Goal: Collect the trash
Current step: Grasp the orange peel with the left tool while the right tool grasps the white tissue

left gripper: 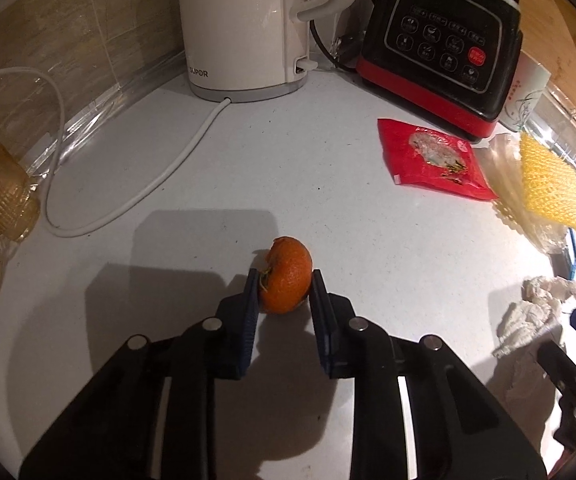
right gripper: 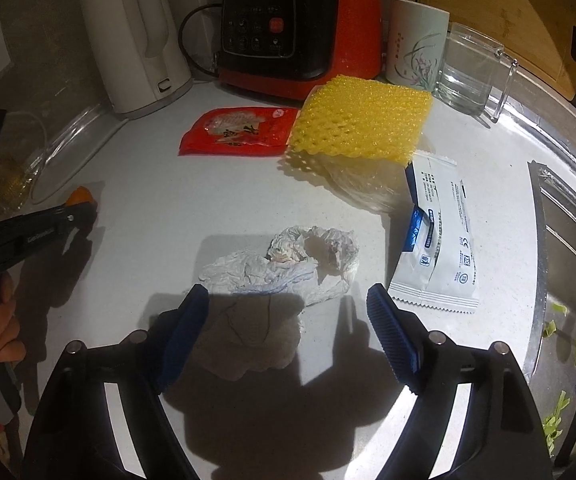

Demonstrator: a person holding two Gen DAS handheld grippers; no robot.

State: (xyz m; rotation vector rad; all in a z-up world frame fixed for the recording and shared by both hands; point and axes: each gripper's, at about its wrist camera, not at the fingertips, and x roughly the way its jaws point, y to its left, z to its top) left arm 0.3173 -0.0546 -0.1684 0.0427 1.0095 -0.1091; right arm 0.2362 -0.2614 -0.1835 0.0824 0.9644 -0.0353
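Speckled white counter (left gripper: 327, 208) | left hand-held gripper (left gripper: 284, 286) clamps dimpled orange peel (left gripper: 288, 276) | right hand-held gripper (right gripper: 288, 304) apart near crumpled tissue (right gripper: 288, 264)

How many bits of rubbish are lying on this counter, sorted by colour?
Orange: 1, the orange peel between the left gripper fingers.
Red: 1, the red packet.
Yellow: 1, the yellow foam net.
White: 2, the crumpled tissue in front of the right gripper, and the white wrapper.
Clear: 1, the plastic bag under the net.
Total: 6
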